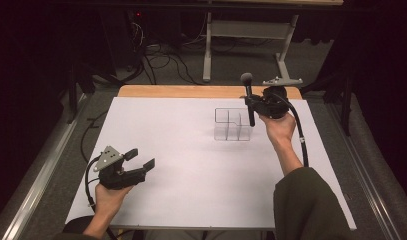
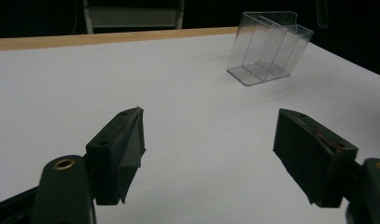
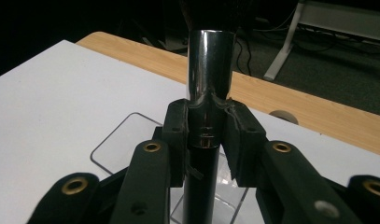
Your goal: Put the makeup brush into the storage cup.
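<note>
A clear plastic organizer with upright dividers stands on the white table, toward the far right; its compartments look empty. The right gripper clamps a makeup brush by its handle, bristles up, with the handle's lower end hanging over the organizer's right side. The left gripper rests near the table's front left, jaws wide apart, holding nothing.

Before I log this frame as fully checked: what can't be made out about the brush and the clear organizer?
- Brush bristles: cut off by the top edge in the right gripper view.
- Brush handle tip: hidden by the right claw there; too small in the high view to tell whether it has entered the organizer.
- Organizer compartments: transparent walls overlap in the left gripper view.
</note>
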Demonstrator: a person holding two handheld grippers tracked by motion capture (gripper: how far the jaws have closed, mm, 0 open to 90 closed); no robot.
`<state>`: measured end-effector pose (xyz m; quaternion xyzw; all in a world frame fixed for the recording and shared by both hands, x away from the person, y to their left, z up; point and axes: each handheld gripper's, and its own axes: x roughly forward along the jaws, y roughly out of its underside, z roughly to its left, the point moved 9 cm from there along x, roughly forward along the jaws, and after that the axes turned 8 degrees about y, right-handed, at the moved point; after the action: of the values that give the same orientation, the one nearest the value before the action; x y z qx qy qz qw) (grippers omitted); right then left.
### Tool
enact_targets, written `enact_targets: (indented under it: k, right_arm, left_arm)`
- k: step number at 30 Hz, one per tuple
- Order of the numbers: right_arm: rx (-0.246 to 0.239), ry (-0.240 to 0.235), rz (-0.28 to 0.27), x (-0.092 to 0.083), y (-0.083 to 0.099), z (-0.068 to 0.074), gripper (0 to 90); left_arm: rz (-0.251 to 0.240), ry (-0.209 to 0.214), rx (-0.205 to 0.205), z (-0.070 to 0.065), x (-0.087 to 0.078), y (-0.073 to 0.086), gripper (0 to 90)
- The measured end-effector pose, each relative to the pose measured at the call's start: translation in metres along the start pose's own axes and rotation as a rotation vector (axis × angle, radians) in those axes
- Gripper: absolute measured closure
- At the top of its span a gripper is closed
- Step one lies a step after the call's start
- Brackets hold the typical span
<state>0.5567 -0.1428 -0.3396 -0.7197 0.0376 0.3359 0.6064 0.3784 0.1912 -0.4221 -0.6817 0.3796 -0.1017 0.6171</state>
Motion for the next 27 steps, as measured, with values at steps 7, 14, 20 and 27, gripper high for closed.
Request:
enact_targets:
  k: [7,14,20,27]
  right_arm:
    - [-0.004,0.017,0.0,0.008,-0.002,0.002,73.6]
    - [0.003,0.017,-0.001,0.012,-0.004,0.003,73.5]
    - [0.005,0.027,0.002,0.017,-0.005,0.005,73.5]
    - [0.01,0.026,0.016,0.026,-0.001,0.005,73.5]
  left_arm:
    - [0.005,0.001,0.002,0.0,0.0,0.0,24.8]
    - [0.007,0.002,0.003,0.0,0.0,0.001,24.8]
    - [0.009,0.002,0.002,0.0,0.0,0.001,24.8]
    - [0.011,0.001,0.003,0.0,0.001,0.001,24.8]
